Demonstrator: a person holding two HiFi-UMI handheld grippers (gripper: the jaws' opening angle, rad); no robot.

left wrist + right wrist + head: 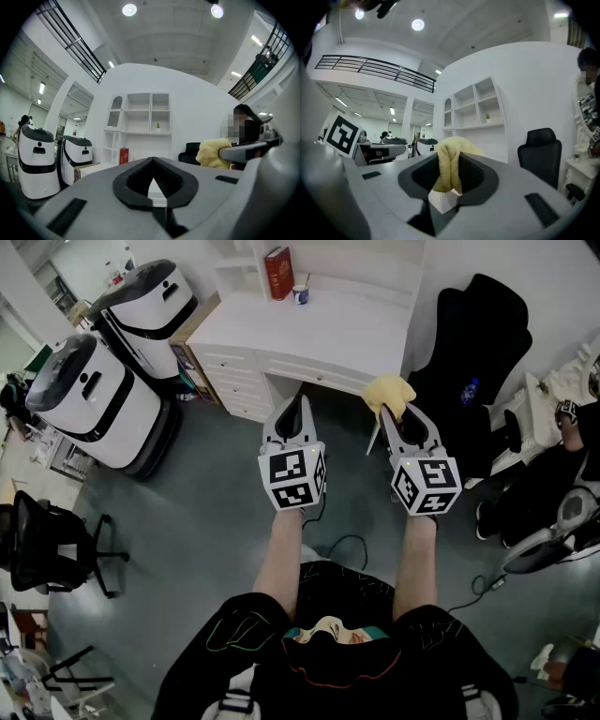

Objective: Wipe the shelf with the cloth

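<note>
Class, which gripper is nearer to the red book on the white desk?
Left. The left gripper sits directly below the red book in the head view; the right gripper, clamping the yellow cloth, is off to its right.

Bright even ceiling lights (129, 9), soft shadows, fisheye edges (dark vignette corners)

Fluffy yellow terry cloth (446, 172): soft, napped, matt. Left gripper (152, 160) and right gripper (449, 154): smooth matt grey plastic shells; black ribbed pads (165, 181). White cubby shelf unit (140, 117): smooth painted finish. Grey floor (206, 512): smooth, faint sheen.
</note>
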